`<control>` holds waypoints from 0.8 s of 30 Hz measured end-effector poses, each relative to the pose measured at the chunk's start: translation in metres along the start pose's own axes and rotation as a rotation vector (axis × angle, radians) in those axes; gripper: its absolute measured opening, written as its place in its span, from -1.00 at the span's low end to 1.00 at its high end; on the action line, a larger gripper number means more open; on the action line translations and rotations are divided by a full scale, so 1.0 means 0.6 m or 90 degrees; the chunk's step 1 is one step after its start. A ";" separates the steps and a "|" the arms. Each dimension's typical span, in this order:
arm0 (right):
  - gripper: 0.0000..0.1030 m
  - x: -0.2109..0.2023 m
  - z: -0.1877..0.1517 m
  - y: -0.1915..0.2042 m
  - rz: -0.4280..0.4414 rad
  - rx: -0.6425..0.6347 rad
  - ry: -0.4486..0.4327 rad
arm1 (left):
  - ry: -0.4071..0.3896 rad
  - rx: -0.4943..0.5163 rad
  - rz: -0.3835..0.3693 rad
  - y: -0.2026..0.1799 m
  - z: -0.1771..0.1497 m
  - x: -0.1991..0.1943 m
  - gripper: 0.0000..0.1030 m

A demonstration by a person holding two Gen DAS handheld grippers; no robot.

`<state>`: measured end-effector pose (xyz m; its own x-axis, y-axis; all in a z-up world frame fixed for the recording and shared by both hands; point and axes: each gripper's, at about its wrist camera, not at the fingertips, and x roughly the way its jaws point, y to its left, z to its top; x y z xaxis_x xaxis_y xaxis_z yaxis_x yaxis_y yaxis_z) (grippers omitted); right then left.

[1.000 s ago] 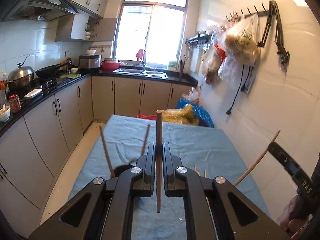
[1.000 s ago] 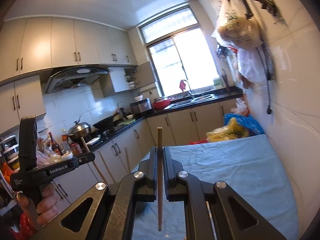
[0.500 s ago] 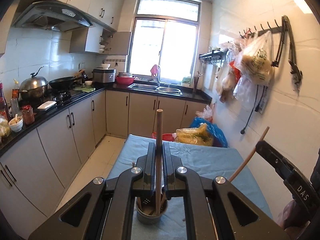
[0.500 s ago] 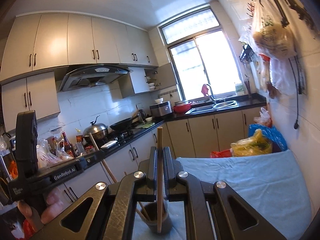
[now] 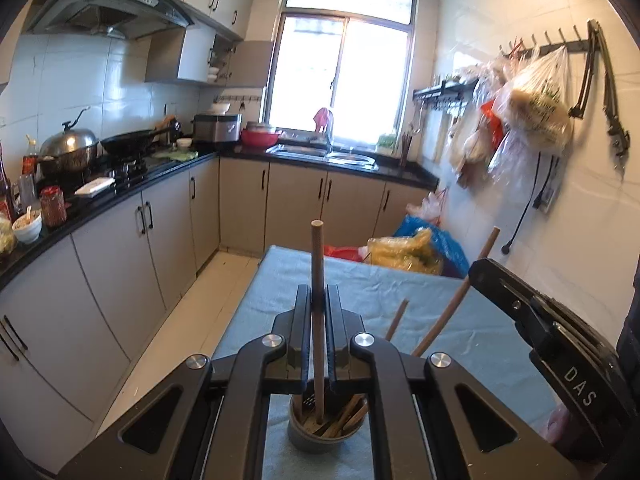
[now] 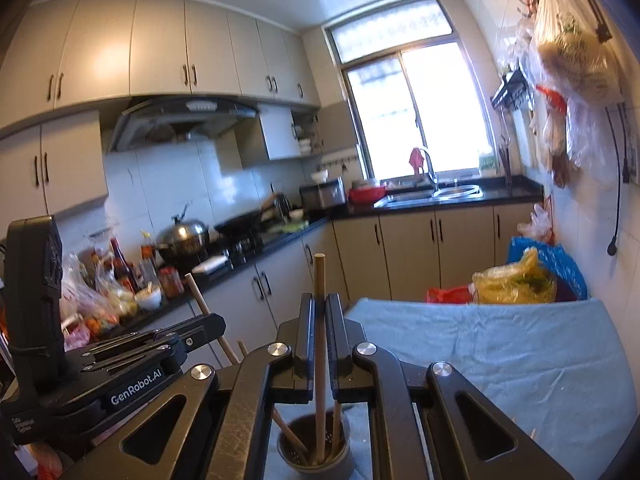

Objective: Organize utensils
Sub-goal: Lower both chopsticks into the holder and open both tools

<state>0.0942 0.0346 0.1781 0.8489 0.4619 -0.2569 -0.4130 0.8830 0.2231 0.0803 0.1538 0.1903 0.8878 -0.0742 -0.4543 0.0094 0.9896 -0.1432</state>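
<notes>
My left gripper point(image 5: 319, 300) is shut on an upright wooden chopstick point(image 5: 317, 264); its lower end dips into the grey utensil cup point(image 5: 324, 438) on the blue cloth. The cup holds several chopsticks. At the right of this view the right gripper point(image 5: 476, 268) carries another chopstick point(image 5: 460, 296), slanted toward the cup. In the right wrist view my right gripper point(image 6: 319, 308) is shut on a vertical chopstick point(image 6: 319, 280) whose tip reaches into the same cup point(image 6: 316, 458). The left gripper point(image 6: 212, 322) shows at the left with its chopstick point(image 6: 200, 300).
The blue cloth point(image 6: 500, 352) covers a table against the white tiled wall. Plastic bags point(image 6: 516, 282) sit beyond its far end and more bags point(image 5: 536, 108) hang on wall hooks. A black counter point(image 5: 120, 196) with pots, jars and a stove runs along the left.
Both grippers have drawn back over the table; the cup, out of sight a second ago, has come into view below each, and the chopstick tips now sit inside it.
</notes>
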 end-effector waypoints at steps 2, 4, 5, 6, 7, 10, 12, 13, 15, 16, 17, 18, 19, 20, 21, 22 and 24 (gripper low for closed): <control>-0.89 0.014 -0.011 -0.002 0.000 -0.002 0.015 | 0.012 -0.004 0.000 0.006 -0.012 0.012 -0.88; -0.89 0.029 -0.025 -0.005 -0.003 -0.004 0.035 | 0.028 -0.011 0.000 0.012 -0.024 0.025 -0.88; -0.89 0.034 -0.031 -0.007 -0.002 -0.004 0.042 | 0.033 -0.012 0.001 0.014 -0.029 0.029 -0.88; -0.89 0.038 -0.035 -0.009 -0.002 -0.004 0.048 | 0.036 -0.012 0.002 0.016 -0.034 0.032 -0.88; -0.89 0.043 -0.040 -0.010 -0.002 -0.003 0.055 | 0.039 -0.012 0.003 0.017 -0.038 0.034 -0.88; -0.88 0.055 -0.054 -0.019 -0.001 0.006 0.075 | 0.052 -0.019 0.004 0.024 -0.050 0.044 -0.88; -0.88 0.064 -0.062 -0.025 0.009 0.017 0.091 | 0.058 -0.025 0.005 0.029 -0.056 0.049 -0.88; -0.87 0.067 -0.065 -0.026 0.011 0.019 0.097 | 0.060 -0.027 0.007 0.031 -0.057 0.051 -0.88; -0.87 0.071 -0.070 -0.027 0.016 0.022 0.107 | 0.063 -0.031 0.006 0.036 -0.060 0.053 -0.88; -0.86 0.072 -0.072 -0.029 0.019 0.025 0.112 | 0.063 -0.032 0.008 0.037 -0.062 0.053 -0.88; -0.86 0.073 -0.073 -0.028 0.021 0.026 0.115 | 0.064 -0.032 0.008 0.038 -0.063 0.053 -0.88; -0.86 0.075 -0.075 -0.029 0.022 0.028 0.120 | 0.065 -0.032 0.008 0.038 -0.064 0.054 -0.88; -0.86 0.076 -0.076 -0.029 0.022 0.029 0.124 | 0.066 -0.033 0.006 0.039 -0.064 0.054 -0.88; -0.80 0.076 -0.076 -0.028 0.023 0.028 0.128 | 0.067 -0.034 0.004 0.040 -0.065 0.053 -0.87; -0.75 0.076 -0.076 -0.029 0.024 0.029 0.130 | 0.067 -0.034 0.005 0.040 -0.065 0.053 -0.82; -0.66 0.075 -0.076 -0.029 0.025 0.031 0.130 | 0.067 -0.034 0.006 0.041 -0.066 0.052 -0.80; -0.59 0.070 -0.075 -0.028 0.024 0.031 0.125 | 0.065 -0.033 0.004 0.041 -0.066 0.050 -0.71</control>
<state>0.1224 0.0428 0.1212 0.7504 0.5061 -0.4250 -0.4231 0.8619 0.2794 0.0888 0.1711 0.1387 0.8366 -0.0832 -0.5414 -0.0217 0.9826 -0.1845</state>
